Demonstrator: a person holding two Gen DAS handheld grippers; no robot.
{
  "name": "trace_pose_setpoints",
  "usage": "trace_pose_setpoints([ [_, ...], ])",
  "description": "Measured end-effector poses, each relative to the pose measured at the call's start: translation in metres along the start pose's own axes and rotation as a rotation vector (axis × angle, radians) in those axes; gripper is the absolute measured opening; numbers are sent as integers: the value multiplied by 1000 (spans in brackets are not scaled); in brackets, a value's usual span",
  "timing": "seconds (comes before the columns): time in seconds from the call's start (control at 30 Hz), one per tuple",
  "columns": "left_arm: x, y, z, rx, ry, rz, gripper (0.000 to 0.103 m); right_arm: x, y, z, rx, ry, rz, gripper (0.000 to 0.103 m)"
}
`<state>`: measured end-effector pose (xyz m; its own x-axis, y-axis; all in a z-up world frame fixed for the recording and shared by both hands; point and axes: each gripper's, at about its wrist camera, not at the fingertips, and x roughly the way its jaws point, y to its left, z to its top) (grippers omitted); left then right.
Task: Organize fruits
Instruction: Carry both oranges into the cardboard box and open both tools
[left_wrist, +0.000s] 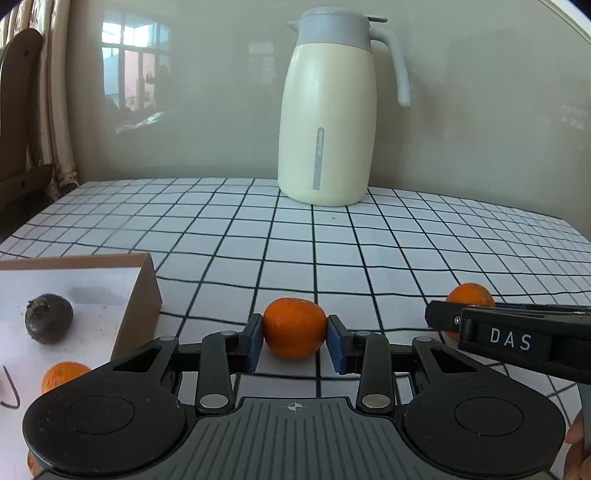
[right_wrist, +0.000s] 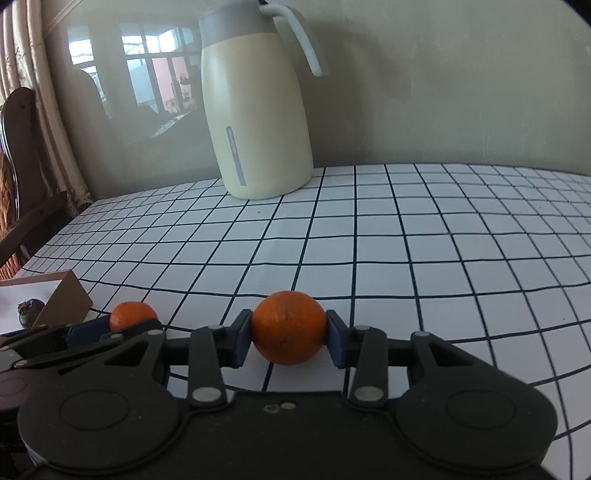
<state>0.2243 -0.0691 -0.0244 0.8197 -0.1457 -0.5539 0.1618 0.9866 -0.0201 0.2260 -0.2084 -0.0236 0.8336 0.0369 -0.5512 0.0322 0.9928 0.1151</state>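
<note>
Two oranges sit near the tabletop's front edge: the left gripper pinches one orange, the right gripper the second orange. Both look gripped; next, likely, comes carrying them into the cardboard box at front left.

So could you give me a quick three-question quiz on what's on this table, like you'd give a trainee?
1. True or false: each gripper (left gripper, right gripper) is closed on an orange.
2. Which fruit lies beside the dark fruit in the box: A orange, B banana, C apple?
3. What tall thing stands at the back of the table?

Key: 1 true; 2 A; 3 the jug.
</note>
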Motion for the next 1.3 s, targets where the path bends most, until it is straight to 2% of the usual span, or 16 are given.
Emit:
trace_pose_setpoints([
  [0.3, -25, -5, -6, 7, -4, -31, 37, -27, 0, -9, 1, -4, 23, 33],
  [0.57, -71, 2, -14, 36, -45, -43, 37, -63, 18, -24, 3, -27, 85, 33],
  [1.0, -133, 53, -29, 13, -98, 35, 37, -98, 74, -36, -73, -71, 216, 33],
  [1.3, -165, 107, -40, -86, -146, 127, 37, -106, 116, -38, -124, -119, 323, 33],
])
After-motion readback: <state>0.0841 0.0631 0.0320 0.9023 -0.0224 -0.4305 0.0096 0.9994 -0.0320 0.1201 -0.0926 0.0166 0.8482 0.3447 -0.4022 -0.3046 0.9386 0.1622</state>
